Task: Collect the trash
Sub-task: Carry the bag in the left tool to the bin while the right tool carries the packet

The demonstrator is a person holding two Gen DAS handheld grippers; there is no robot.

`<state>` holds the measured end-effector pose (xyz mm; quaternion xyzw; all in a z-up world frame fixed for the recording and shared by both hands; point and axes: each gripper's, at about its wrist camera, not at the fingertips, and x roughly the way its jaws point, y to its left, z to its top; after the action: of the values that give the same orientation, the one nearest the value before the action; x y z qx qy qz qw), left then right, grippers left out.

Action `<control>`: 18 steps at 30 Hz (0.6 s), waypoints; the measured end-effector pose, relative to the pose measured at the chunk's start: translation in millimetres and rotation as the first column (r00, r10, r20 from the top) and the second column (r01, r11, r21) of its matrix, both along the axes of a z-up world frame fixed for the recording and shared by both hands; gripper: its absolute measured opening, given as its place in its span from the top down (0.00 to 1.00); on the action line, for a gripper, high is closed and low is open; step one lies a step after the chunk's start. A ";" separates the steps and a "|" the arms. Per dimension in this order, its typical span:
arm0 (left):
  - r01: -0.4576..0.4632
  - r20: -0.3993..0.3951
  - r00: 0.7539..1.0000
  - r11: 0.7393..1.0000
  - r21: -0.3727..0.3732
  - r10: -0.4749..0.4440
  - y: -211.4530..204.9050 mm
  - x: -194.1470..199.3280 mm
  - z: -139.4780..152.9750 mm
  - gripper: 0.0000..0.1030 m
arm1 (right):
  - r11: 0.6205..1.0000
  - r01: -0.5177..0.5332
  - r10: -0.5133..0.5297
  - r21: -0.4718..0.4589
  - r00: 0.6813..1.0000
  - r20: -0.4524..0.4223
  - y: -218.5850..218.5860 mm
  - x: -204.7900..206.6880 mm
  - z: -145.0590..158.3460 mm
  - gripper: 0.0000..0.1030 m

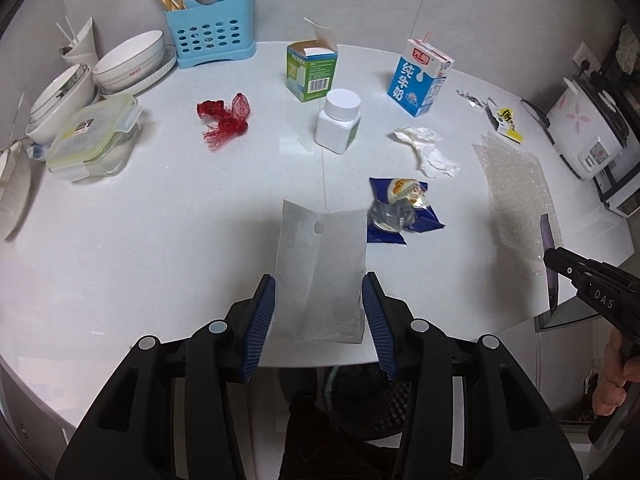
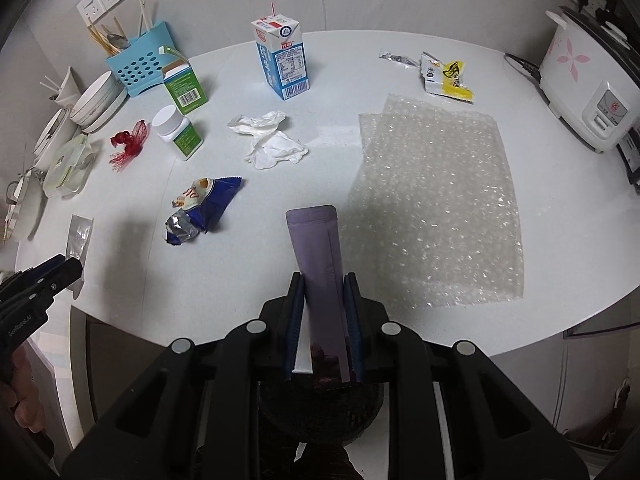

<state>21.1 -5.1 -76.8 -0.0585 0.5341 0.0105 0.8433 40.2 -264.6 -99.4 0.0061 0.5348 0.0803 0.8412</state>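
Observation:
My left gripper (image 1: 319, 286) is shut on a translucent white pouch (image 1: 320, 272) that stands up between its blue pads above the table's near edge. My right gripper (image 2: 323, 286) is shut on a narrow purple sachet (image 2: 320, 256). A dark mesh bin (image 1: 360, 400) shows below the table edge under both grippers. On the white round table (image 1: 160, 220) lie a blue crumpled snack wrapper (image 1: 400, 210), crumpled tissue (image 1: 426, 148), red netting (image 1: 226, 118), a sheet of bubble wrap (image 2: 436, 208), a yellow wrapper (image 2: 446, 76) and a small foil wrapper (image 2: 396, 57). A milk carton (image 1: 420, 78), green box (image 1: 312, 74) and white bottle (image 1: 338, 120) stand upright.
Bowls (image 1: 128, 62), a lidded container (image 1: 94, 138) and a blue utensil holder (image 1: 212, 34) line the left rear. A rice cooker (image 2: 588, 92) sits at the right edge. A person's hand (image 1: 614, 376) holds the right gripper.

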 end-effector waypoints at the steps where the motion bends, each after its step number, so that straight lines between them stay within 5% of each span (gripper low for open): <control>1: 0.000 0.002 1.000 1.000 -0.001 0.000 -2.3 -3.6 0.8 0.57 | 1.000 -0.002 0.002 0.001 1.000 0.004 -3.0 -4.3 1.4 0.81; 18: 0.020 0.033 0.999 1.000 0.008 -0.021 -51.7 -61.7 12.6 0.57 | 1.000 -0.011 0.010 0.026 0.999 0.051 -37.1 -68.6 10.4 0.81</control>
<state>-40.6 -56.9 -64.2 -0.0499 0.5207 0.0030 0.8523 -28.4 -301.7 -89.1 0.0121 0.5123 0.0919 0.8538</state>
